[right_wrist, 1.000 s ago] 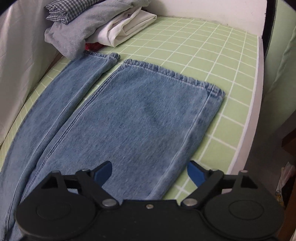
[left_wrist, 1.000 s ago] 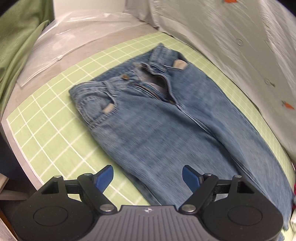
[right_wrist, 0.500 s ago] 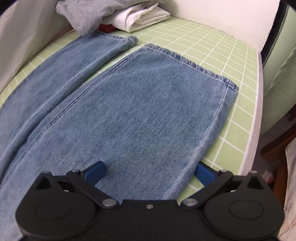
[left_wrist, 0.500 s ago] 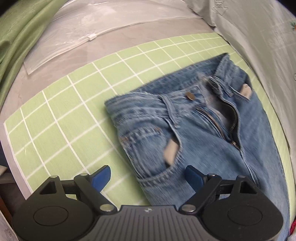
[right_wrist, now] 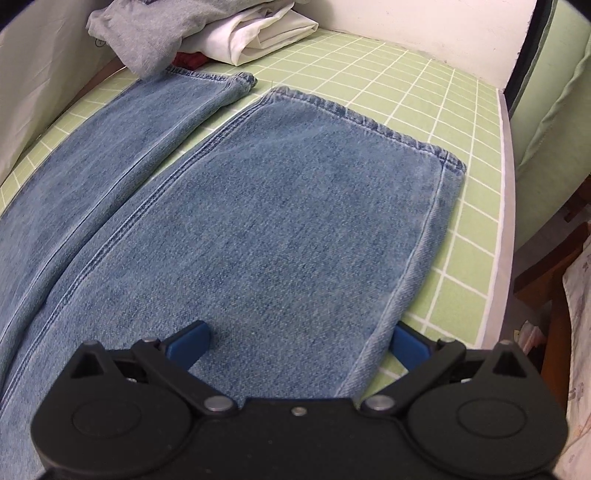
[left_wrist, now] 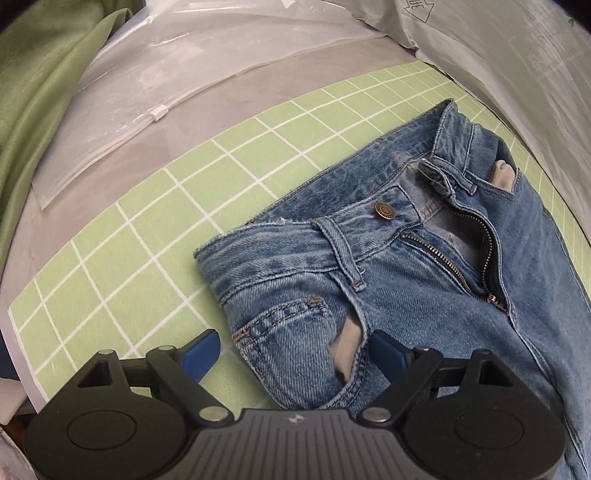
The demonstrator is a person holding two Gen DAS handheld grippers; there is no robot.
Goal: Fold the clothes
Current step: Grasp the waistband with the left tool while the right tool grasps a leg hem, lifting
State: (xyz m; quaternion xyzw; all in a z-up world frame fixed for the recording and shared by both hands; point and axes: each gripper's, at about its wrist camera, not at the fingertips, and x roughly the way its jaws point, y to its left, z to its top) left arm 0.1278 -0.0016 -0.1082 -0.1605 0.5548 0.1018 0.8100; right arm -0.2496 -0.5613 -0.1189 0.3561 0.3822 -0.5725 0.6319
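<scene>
Blue jeans [left_wrist: 424, 295] lie flat on a green grid mat [left_wrist: 122, 254], front up, fly open. In the left wrist view my left gripper [left_wrist: 293, 354] is open and low over the near hip, its jaws on either side of the front pocket [left_wrist: 295, 332]. In the right wrist view my right gripper [right_wrist: 299, 345] is open and low over the near leg [right_wrist: 295, 229], its jaws on either side of the leg's outer edge. The other leg [right_wrist: 122, 147] lies beside it to the left.
A stack of folded clothes [right_wrist: 207, 33] sits at the far end by the leg hems. A clear zip bag [left_wrist: 155, 85] and green cloth [left_wrist: 33, 92] lie past the waistband. White fabric [left_wrist: 517, 62] runs along the mat's far side. The mat's edge [right_wrist: 498, 236] drops off at right.
Both grippers have moved lower and closer to the jeans. The left has shifted toward the waistband and pocket; the right has closed in on the near leg's outer edge. Both stay open.
</scene>
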